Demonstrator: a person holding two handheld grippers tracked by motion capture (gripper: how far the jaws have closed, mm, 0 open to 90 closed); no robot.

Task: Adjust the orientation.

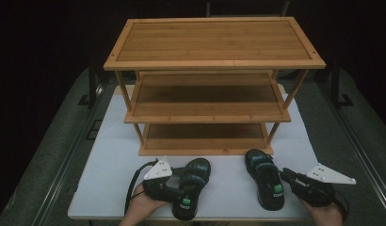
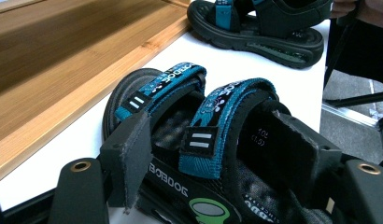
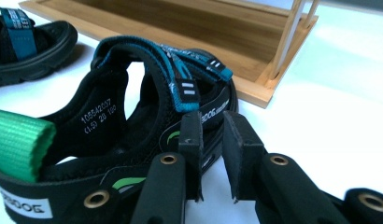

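Two black sandals with teal straps lie on the white tabletop (image 1: 111,160) in front of the rack. The left sandal (image 1: 193,186) (image 2: 199,140) sits between the jaws of my left gripper (image 1: 181,193) (image 2: 213,140). One pad stands outside its side wall and the other by the heel strap, and neither visibly squeezes it. My right gripper (image 1: 283,173) (image 3: 213,135) is close beside the right sandal (image 1: 265,183) (image 3: 110,121), near its outer edge. Its jaws are a little apart with nothing between them. The left sandal (image 3: 26,42) also appears at the far left of the right gripper view.
A three-tier bamboo shoe rack (image 1: 214,42) (image 2: 63,70) (image 3: 203,28) stands on the table just behind the sandals, its shelves bare. Its bottom shelf edge lies close to the sandals' toes. A hand holds each gripper at the table's near edge.
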